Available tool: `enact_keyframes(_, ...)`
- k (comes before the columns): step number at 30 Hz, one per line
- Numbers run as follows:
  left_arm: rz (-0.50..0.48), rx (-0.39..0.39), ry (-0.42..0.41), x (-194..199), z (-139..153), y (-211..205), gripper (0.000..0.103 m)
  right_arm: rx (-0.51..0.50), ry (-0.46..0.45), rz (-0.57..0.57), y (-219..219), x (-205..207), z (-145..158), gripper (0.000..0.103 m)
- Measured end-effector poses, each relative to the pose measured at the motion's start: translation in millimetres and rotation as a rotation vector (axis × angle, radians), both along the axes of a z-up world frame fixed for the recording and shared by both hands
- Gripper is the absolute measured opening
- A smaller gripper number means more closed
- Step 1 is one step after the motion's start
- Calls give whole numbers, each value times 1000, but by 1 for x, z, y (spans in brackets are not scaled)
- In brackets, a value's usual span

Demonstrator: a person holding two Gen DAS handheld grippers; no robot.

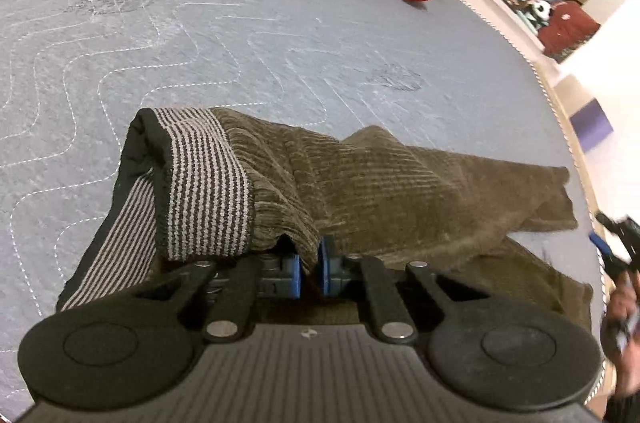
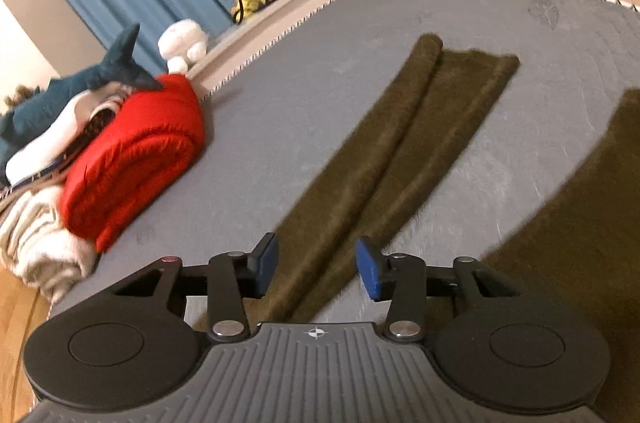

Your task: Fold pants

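Left wrist view: left gripper (image 1: 310, 273) pinches a fold of the olive corduroy pants (image 1: 400, 183) just beside the striped waistband (image 1: 208, 187), blue pads pressed on the cloth.
Right wrist view: right gripper (image 2: 316, 265) has its jaws spread, with a pant leg passing beneath the gap, pads not touching it.
Pants: lying on the grey quilted mattress (image 2: 280, 103), legs stretched apart.
Red blanket (image 2: 132, 159): folded at the mattress edge, well apart from the pants.
Right gripper in left view: blurred at the frame's right edge.

One pants (image 2: 384, 159), one red blanket (image 2: 132, 159), two tools: left (image 1: 310, 273), right (image 2: 316, 265).
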State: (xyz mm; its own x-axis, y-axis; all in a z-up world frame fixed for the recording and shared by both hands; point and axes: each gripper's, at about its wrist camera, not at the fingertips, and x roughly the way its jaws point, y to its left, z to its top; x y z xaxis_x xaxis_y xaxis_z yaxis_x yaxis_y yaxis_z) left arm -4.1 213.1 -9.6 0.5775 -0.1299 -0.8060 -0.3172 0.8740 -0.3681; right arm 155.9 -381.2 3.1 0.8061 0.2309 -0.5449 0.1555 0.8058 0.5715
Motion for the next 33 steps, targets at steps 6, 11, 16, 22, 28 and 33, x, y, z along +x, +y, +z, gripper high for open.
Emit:
enact_keyframes(6,14,32,-128,-45,36,17,7,101,42,-19,-24,53,-32,48)
enact_keyframes(11,96,49,-79,-63,35,45,5,121,128,-60,-34,71,-67,59)
enact_keyframes(16,105,-23,5,-59,10,55,5,78,218,-181,-50,71,-84,60)
enact_keyframes(22,122,-36,3,-47,7,59,9,127,214,-225,-68,70,-95,60)
enact_keyframes(28,138,-26,15,-41,1,52,10,180,167,-163,-62,81,-99,14)
enact_keyframes(33,147,24,-10,-40,11,44,5,142,75,-182,-64,61,-55,11)
